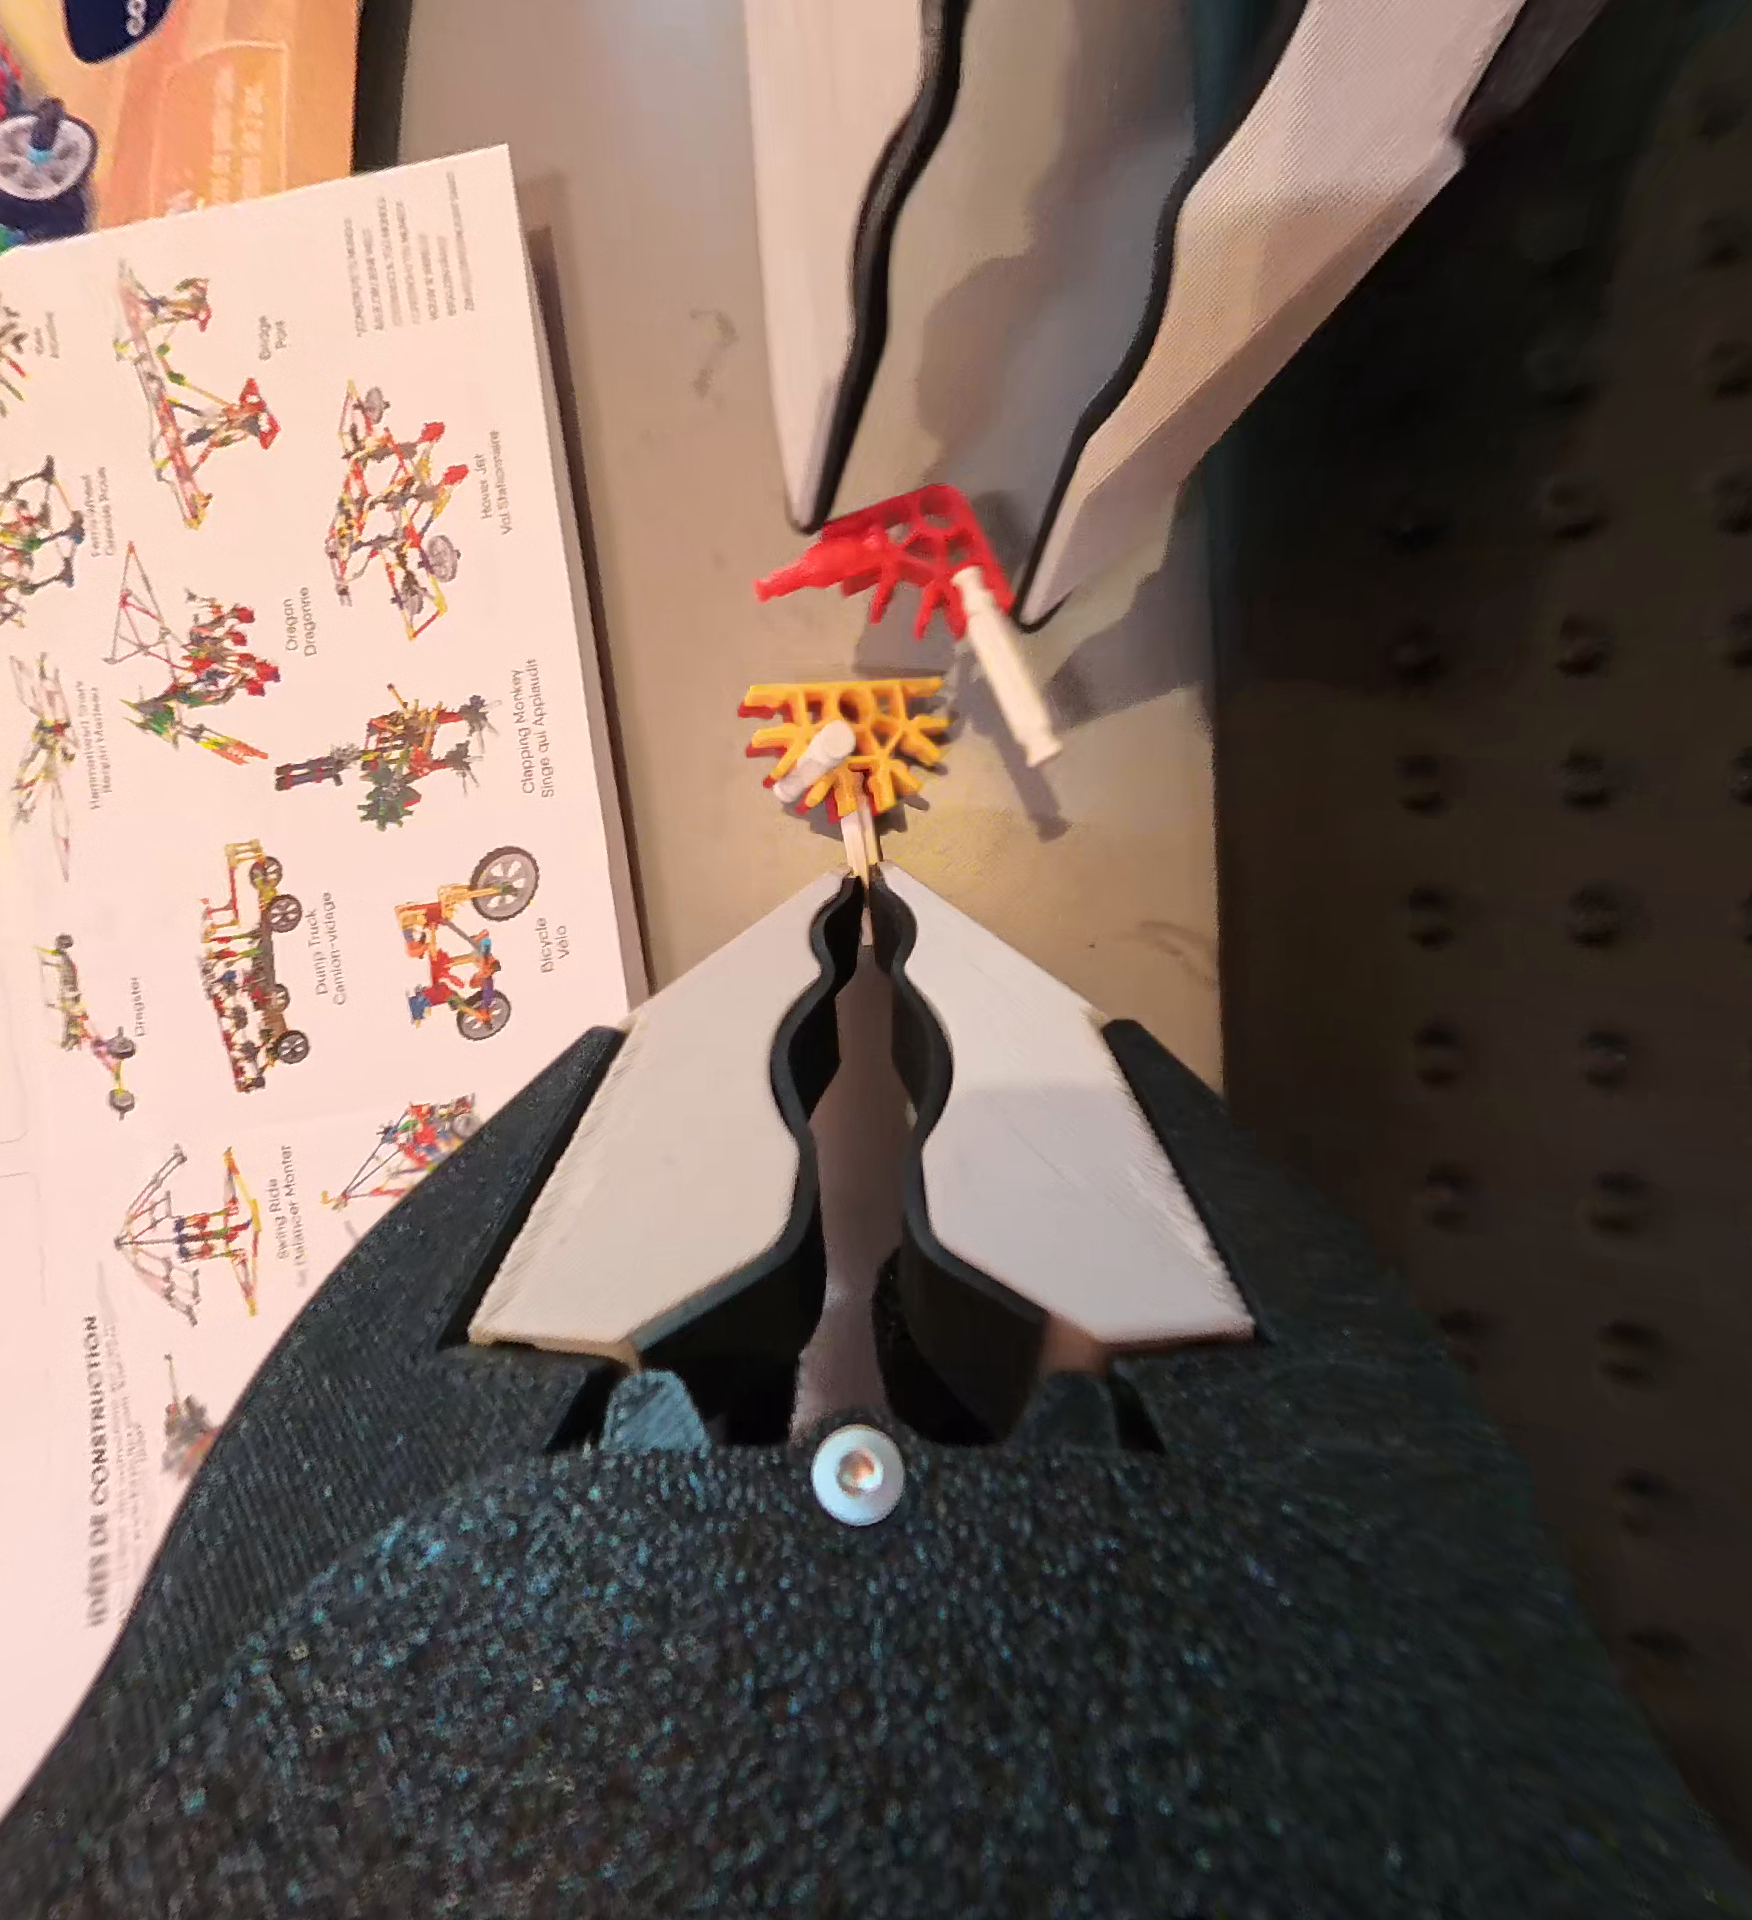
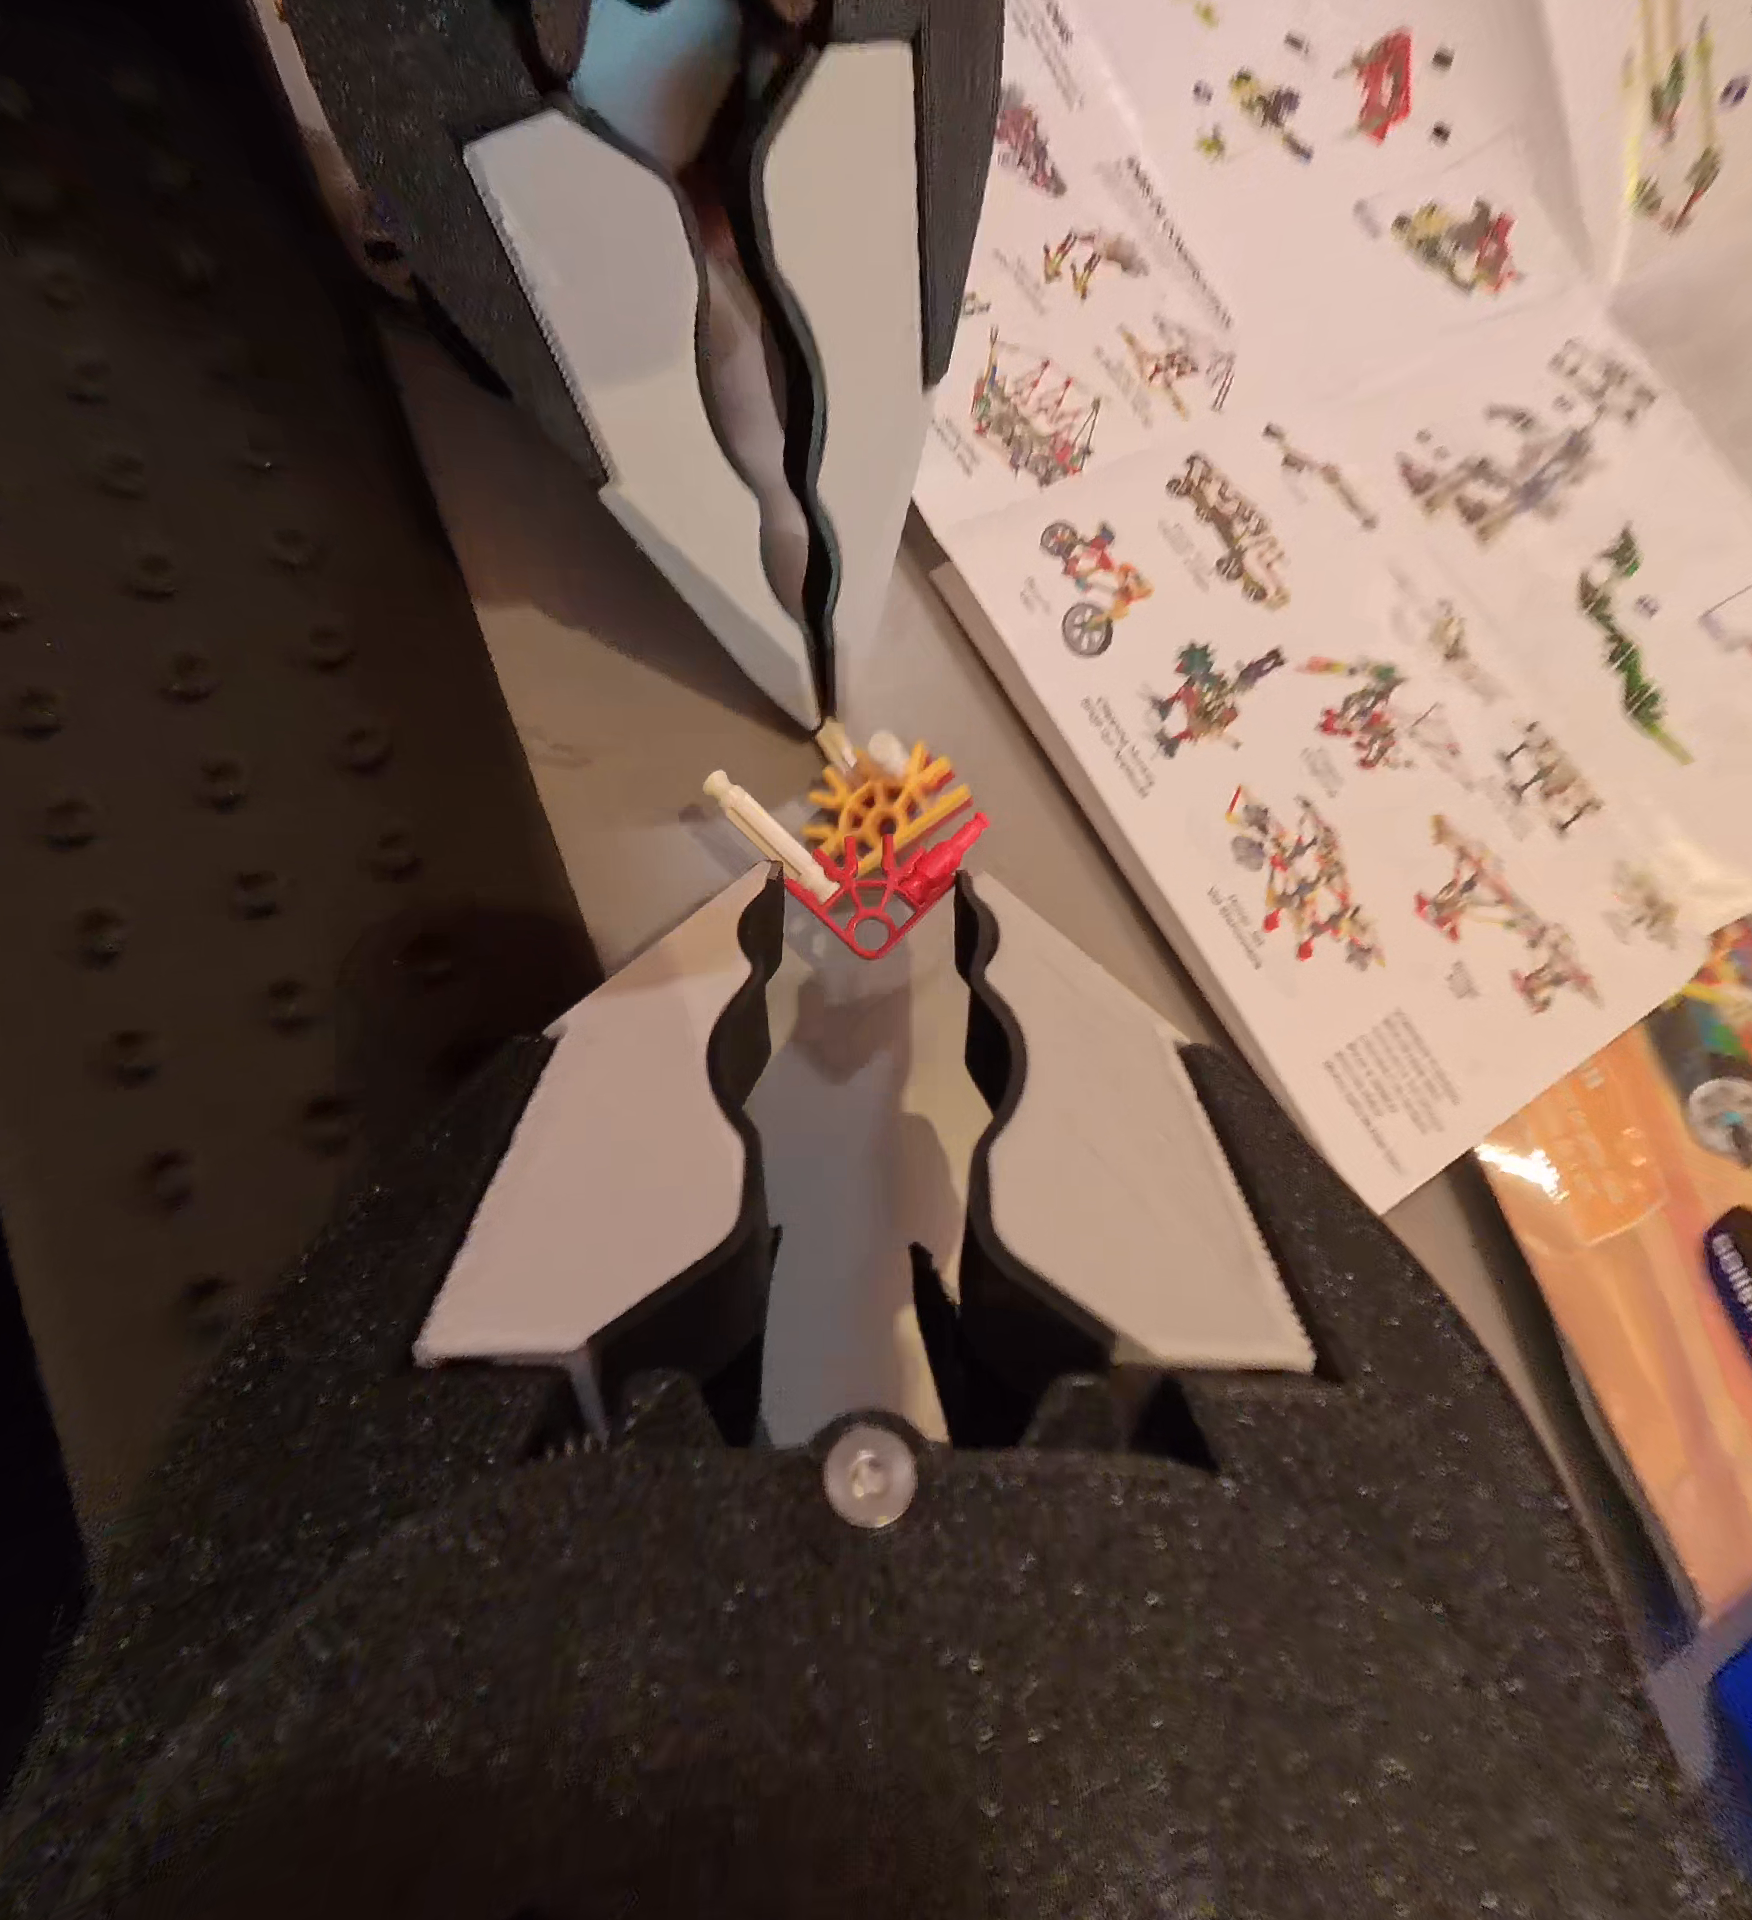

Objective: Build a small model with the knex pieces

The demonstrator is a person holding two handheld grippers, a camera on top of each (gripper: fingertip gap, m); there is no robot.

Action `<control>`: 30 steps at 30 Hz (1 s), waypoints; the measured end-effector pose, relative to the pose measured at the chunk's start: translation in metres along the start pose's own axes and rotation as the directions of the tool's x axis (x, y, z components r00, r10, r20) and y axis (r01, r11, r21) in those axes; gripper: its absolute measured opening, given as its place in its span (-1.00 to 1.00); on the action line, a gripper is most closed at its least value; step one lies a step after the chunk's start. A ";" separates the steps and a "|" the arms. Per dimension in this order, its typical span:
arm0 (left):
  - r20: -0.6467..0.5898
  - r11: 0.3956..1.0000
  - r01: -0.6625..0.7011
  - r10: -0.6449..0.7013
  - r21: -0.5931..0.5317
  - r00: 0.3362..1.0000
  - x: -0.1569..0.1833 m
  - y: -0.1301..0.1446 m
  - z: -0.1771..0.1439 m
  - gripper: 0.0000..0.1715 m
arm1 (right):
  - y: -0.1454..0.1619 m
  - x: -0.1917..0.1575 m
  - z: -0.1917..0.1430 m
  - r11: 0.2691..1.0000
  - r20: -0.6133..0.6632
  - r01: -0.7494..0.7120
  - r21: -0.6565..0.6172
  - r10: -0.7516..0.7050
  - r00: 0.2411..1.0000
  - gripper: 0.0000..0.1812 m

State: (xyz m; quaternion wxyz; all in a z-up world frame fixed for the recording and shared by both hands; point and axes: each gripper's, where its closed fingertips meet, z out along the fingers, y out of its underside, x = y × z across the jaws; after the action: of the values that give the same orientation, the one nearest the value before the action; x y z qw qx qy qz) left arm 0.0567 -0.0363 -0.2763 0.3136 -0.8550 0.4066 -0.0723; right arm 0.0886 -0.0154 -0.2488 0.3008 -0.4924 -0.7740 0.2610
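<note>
My left gripper (image 1: 864,881) is shut on a thin white rod plugged into a yellow fan-shaped connector (image 1: 851,738), which also carries a second short white rod. My right gripper (image 2: 864,881) grips a red corner connector (image 2: 867,909) between its fingertips. A white rod (image 2: 763,821) and a short red rod (image 2: 939,857) are plugged into that connector. The two pieces are held close together above the grey table, red (image 1: 913,556) just beyond yellow. The right gripper (image 1: 919,569) enters the left wrist view from the top. The left gripper (image 2: 825,727) enters the right wrist view from the top.
A white instruction sheet (image 1: 259,675) with pictures of models lies on the grey table (image 1: 1111,883), also in the right wrist view (image 2: 1371,623). A colourful toy box (image 2: 1682,1299) lies beyond it. A dark dimpled mat (image 1: 1578,935) borders the other side. My hands' fingertips stand some 5 cm from each other.
</note>
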 end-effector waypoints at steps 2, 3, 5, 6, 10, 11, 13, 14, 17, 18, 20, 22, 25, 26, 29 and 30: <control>-0.009 1.000 0.017 -0.017 0.008 1.000 0.002 -0.002 0.001 -1.00 | -0.002 0.000 0.006 1.000 0.005 0.026 -0.002 -0.026 1.000 -0.64; -0.024 1.000 0.015 -0.014 0.011 1.000 0.005 -0.003 0.001 -1.00 | -0.001 -0.002 0.009 0.999 0.020 0.040 -0.012 -0.040 0.999 -0.64; -0.028 0.999 0.039 -0.038 0.017 0.999 0.006 -0.005 0.001 -0.99 | 0.004 -0.003 0.016 0.997 0.007 0.071 -0.029 -0.071 0.997 -0.64; -0.040 0.999 0.040 -0.039 0.024 0.998 0.007 -0.006 0.001 -0.96 | 0.004 -0.004 0.017 0.997 0.003 0.076 -0.027 -0.076 0.997 -0.64; -0.071 0.996 0.049 -0.044 0.069 0.996 0.006 -0.011 -0.006 -0.75 | 0.002 -0.004 0.020 0.997 -0.013 0.079 -0.004 -0.079 0.997 -0.64; -0.057 0.995 0.060 -0.055 0.081 0.997 0.001 -0.015 -0.008 -0.72 | 0.001 -0.003 0.020 0.997 -0.021 0.081 0.003 -0.081 0.996 -0.64; -0.034 0.991 0.074 -0.071 0.112 0.997 -0.006 -0.024 -0.013 -0.77 | -0.001 -0.003 0.019 0.997 -0.019 0.081 0.019 -0.081 0.997 -0.64; -0.031 0.990 0.070 -0.067 0.124 0.997 -0.007 -0.026 -0.014 -0.81 | -0.001 -0.002 0.018 0.996 -0.023 0.083 0.017 -0.082 0.996 -0.64; -0.003 0.993 0.047 -0.047 0.112 0.999 -0.011 -0.023 -0.007 -0.89 | 0.001 -0.001 0.019 0.996 -0.017 0.086 0.011 -0.086 0.996 -0.64; 0.000 0.994 0.036 -0.037 0.102 0.999 -0.011 -0.020 -0.005 -0.91 | 0.001 0.001 0.019 0.996 -0.022 0.089 0.007 -0.089 0.996 -0.64; 0.002 0.994 0.026 -0.027 0.105 1.000 -0.011 -0.020 -0.001 -0.94 | 0.003 0.001 0.020 0.996 -0.014 0.088 0.006 -0.088 0.996 -0.64; 0.021 0.994 0.019 -0.021 0.110 1.000 -0.014 -0.020 0.000 -0.99 | 0.003 0.003 0.020 0.996 -0.018 0.088 0.010 -0.088 0.996 -0.64; 0.021 0.993 -0.005 0.003 0.118 1.000 -0.012 -0.022 0.002 -1.00 | 0.002 0.007 0.018 0.997 -0.021 0.074 0.022 -0.074 0.997 -0.64; 0.025 0.992 -0.013 0.010 0.123 1.000 -0.012 -0.023 0.003 -1.00 | 0.002 0.007 0.019 0.997 -0.019 0.072 0.023 -0.071 0.997 -0.64; 0.035 0.993 -0.022 0.018 0.118 0.999 -0.013 -0.023 0.004 -1.00 | 0.001 0.007 0.021 0.997 -0.012 0.073 0.025 -0.073 0.997 -0.64; 0.037 0.993 -0.022 0.017 0.119 0.999 -0.013 -0.023 0.004 -1.00 | 0.001 0.007 0.021 0.997 -0.011 0.072 0.030 -0.072 0.997 -0.64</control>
State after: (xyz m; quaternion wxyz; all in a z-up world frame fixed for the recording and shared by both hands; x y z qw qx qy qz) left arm 0.0645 -0.0138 -0.2646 0.3722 -0.8319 0.4042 -0.0780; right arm 0.0716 -0.0109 -0.2622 0.3211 -0.4608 -0.7857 0.2594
